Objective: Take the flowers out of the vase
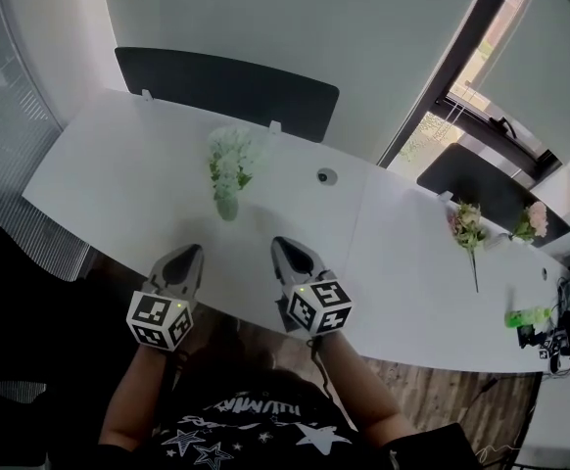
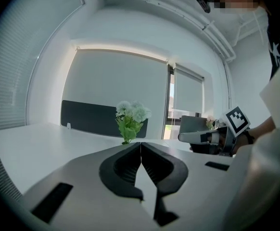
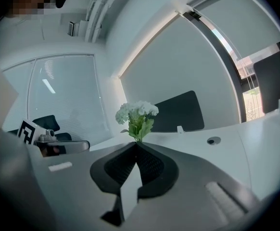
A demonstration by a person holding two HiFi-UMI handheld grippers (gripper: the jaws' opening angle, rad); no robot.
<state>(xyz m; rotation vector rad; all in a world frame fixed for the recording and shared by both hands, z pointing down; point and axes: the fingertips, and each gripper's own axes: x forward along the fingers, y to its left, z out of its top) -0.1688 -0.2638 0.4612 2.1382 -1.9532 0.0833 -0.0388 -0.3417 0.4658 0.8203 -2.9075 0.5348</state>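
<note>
1. On the long white table (image 1: 118, 194), white flowers (image 1: 231, 155) with green leaves stand upright in a pale vase (image 1: 227, 207), close to the far edge and just in front of a dark divider panel (image 1: 226, 86).
2. The left gripper (image 1: 195, 252) hangs over the table's near edge, its jaws pressed together on nothing. The vase is at about 1 o'clock from its tip, and the two are apart.
3. The right gripper (image 1: 279, 244) is just beside it, jaws likewise closed and empty. From its tip the vase is at about 10 o'clock, untouched.
4. In the left gripper view the flowers (image 2: 132, 114) rise at 12 o'clock beyond the closed tips (image 2: 140, 144), and the right gripper (image 2: 182, 137) shows at 3 o'clock.
5. In the right gripper view the flowers (image 3: 137, 114) again stand at 12 o'clock beyond the closed tips (image 3: 135, 145), and the left gripper (image 3: 86, 145) shows at 9 o'clock.
6. Farther along the table, at 3 o'clock from the vase, lies a sprig of pink flowers (image 1: 468, 228). A round cable port (image 1: 326, 176) is set in the table between the sprig and the vase, and a small green object (image 1: 527, 316) lies at 4 o'clock, well apart.
</note>
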